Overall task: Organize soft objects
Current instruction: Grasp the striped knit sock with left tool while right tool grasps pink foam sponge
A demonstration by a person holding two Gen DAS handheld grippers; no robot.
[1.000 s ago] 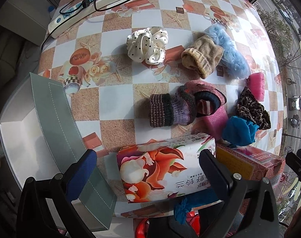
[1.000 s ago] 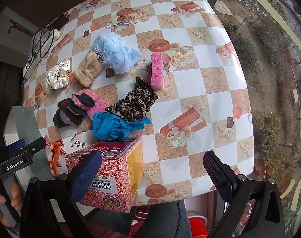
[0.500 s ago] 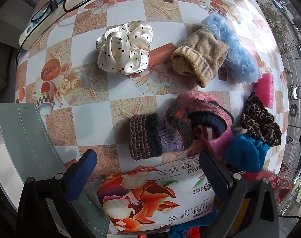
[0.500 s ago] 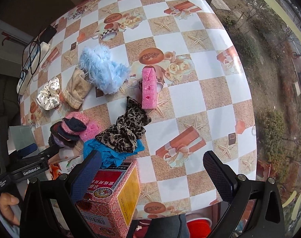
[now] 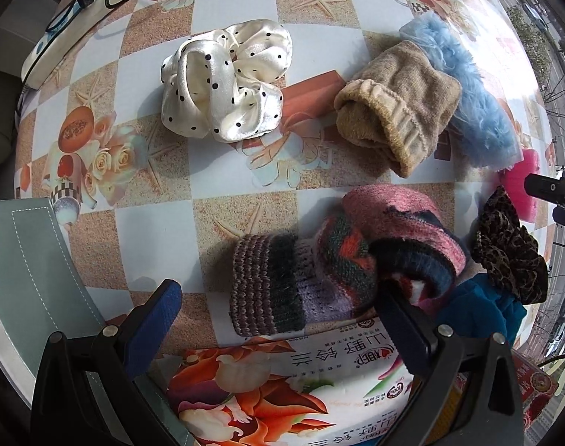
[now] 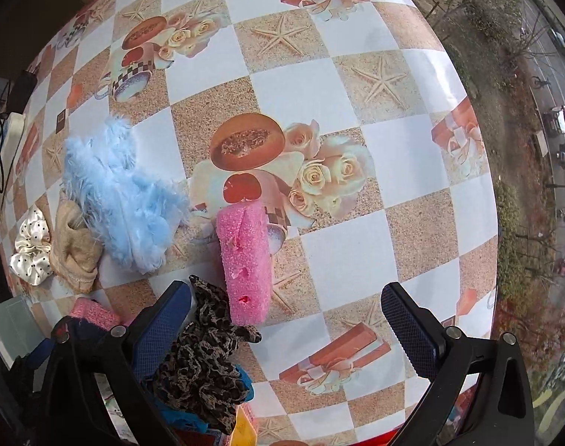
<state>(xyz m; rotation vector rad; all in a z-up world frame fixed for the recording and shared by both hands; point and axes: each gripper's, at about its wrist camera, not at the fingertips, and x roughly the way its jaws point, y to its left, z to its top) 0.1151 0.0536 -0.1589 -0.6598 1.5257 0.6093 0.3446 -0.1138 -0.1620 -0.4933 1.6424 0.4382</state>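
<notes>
Both grippers hover over a checkered table point(image 6: 357, 85) strewn with soft items. The left gripper point(image 5: 278, 312), fingers spread wide, frames a striped knit sock bundle point(image 5: 319, 267) lying just beyond a tissue pack point(image 5: 282, 383). The right gripper point(image 6: 286, 312), also spread, brackets a pink sponge point(image 6: 245, 264) beside a leopard scrunchie point(image 6: 204, 349).

Round table by a high window, daylight.
Table point(image 6: 412, 156): checkered starfish-and-roses oilcloth, sunlit glare at the edge. Beyond the table's edge, far below: street point(image 6: 554, 85) with cars, bare trees.
</notes>
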